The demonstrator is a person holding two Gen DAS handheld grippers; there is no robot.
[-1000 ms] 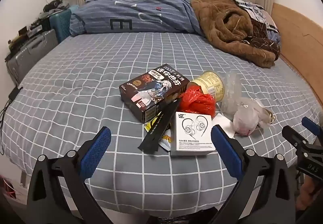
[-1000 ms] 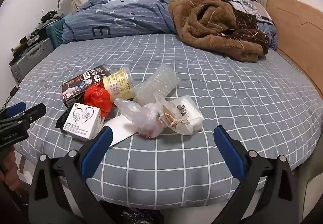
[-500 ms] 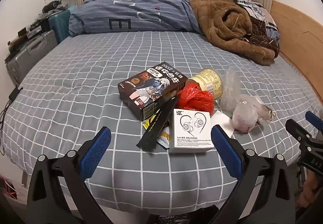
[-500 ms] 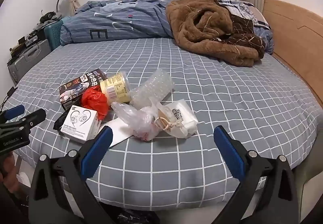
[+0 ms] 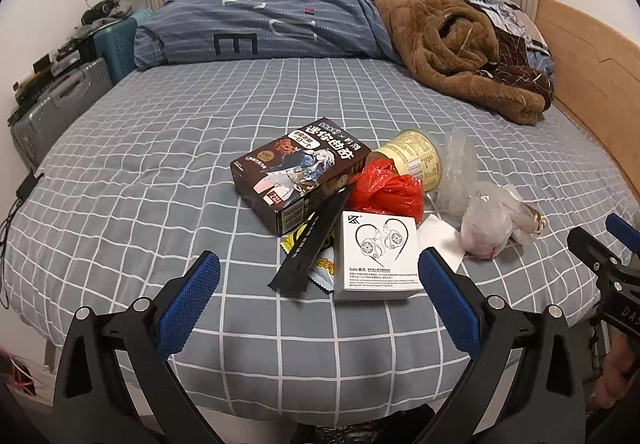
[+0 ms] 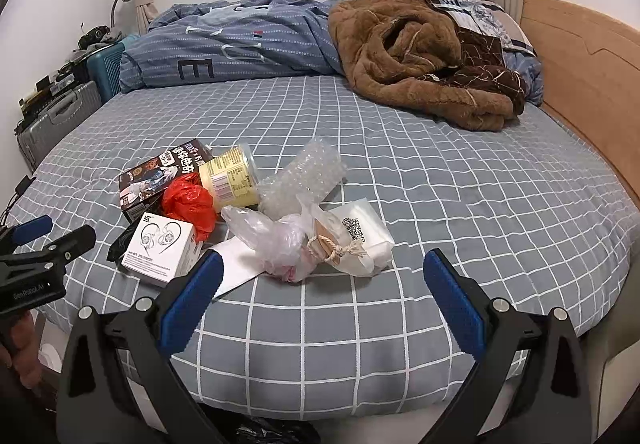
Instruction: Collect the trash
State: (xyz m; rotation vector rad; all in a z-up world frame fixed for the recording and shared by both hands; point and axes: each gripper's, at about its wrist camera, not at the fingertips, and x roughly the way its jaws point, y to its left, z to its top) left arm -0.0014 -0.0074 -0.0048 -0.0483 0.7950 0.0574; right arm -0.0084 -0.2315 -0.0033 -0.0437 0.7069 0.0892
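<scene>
A pile of trash lies near the front edge of the bed. It holds a dark snack box (image 5: 300, 173) (image 6: 162, 173), a white earphone box (image 5: 376, 258) (image 6: 162, 250), a red plastic bag (image 5: 390, 189) (image 6: 188, 203), a yellow tub (image 5: 414, 159) (image 6: 230, 179) on its side, a black wrapper strip (image 5: 310, 250), bubble wrap (image 6: 302, 179), a crumpled clear bag (image 5: 486, 224) (image 6: 276, 244) and a white pouch (image 6: 360, 240). My left gripper (image 5: 318, 302) hangs open just short of the earphone box. My right gripper (image 6: 320, 296) is open too, in front of the clear bag.
A folded blue duvet (image 5: 272, 27) and a brown blanket (image 6: 416, 51) lie at the far side of the bed. A wooden headboard (image 6: 584, 71) runs along the right. Grey and teal suitcases (image 5: 56, 107) stand at the left. A black bag (image 6: 264, 432) sits on the floor below the bed edge.
Both grippers have moved slightly forward toward the pile. The objects on the bed have not moved and both grippers stay open.
</scene>
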